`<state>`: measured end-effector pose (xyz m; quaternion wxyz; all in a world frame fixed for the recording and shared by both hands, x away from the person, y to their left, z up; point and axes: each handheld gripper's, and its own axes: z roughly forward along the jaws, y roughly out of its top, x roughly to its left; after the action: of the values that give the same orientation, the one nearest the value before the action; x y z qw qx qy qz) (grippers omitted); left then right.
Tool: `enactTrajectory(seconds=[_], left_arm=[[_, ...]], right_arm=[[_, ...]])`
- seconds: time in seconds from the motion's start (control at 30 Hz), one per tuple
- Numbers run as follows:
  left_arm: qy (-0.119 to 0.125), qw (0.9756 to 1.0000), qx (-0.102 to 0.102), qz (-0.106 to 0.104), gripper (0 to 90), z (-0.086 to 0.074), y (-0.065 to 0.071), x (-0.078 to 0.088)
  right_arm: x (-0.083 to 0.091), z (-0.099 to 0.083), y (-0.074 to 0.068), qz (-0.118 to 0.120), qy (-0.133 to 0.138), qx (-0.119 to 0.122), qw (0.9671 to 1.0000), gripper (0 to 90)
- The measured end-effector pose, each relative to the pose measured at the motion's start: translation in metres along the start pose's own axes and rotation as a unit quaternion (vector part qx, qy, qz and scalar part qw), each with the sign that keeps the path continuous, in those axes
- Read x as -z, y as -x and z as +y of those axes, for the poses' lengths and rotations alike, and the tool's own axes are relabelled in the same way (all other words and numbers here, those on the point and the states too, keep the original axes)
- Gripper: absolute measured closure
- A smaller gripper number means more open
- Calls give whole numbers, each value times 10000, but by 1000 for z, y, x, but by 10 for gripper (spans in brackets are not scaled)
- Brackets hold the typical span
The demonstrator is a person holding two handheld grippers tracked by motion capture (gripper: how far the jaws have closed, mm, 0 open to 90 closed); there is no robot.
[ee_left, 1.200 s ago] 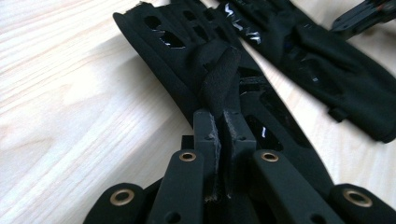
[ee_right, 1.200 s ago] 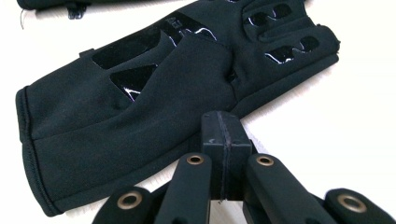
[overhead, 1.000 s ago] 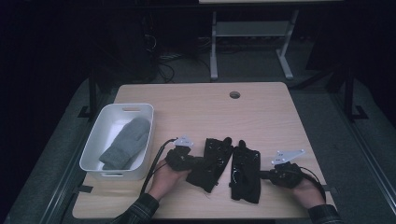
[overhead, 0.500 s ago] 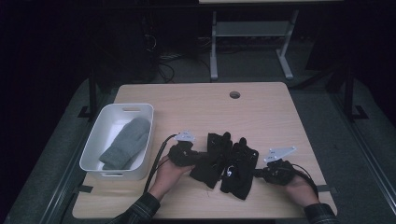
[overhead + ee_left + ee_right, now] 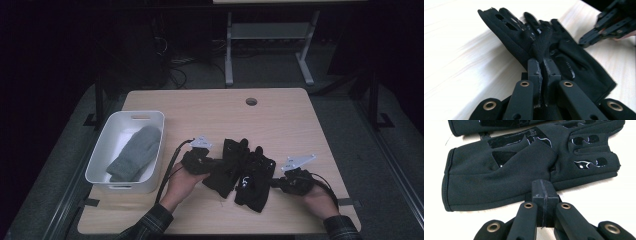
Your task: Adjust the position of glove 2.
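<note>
Black gloves lie side by side on the pale wooden desk [image 5: 280, 120], between the two grippers.

The left gripper [image 5: 542, 65] is clamped on a fold of fabric of the left glove [image 5: 226, 167], pinched up between its jaws. The right gripper [image 5: 544, 192] has its jaws pressed together with nothing between them, its tip just beside the edge of the right glove [image 5: 506, 180], which lies flat, shiny palm patches up. To the left on the desk stands a white bin [image 5: 102, 157] with a grey mitten [image 5: 135, 157] inside, well apart from the gloves.
</note>
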<state>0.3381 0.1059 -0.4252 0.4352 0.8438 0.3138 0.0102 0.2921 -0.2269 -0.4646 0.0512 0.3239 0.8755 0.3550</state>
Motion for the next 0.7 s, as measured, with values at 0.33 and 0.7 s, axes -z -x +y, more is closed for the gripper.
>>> enactTrajectory(seconds=[0.33,0.7], left_arm=[[-105,9999,-32,-18,853,1,1,-8],[-117,9996,-100,-252,849,7,12,-10]], right_arm=[[-1,1,-1,-5,12,-21,10000,900],[-2,2,0,21,33,11,10000,900]])
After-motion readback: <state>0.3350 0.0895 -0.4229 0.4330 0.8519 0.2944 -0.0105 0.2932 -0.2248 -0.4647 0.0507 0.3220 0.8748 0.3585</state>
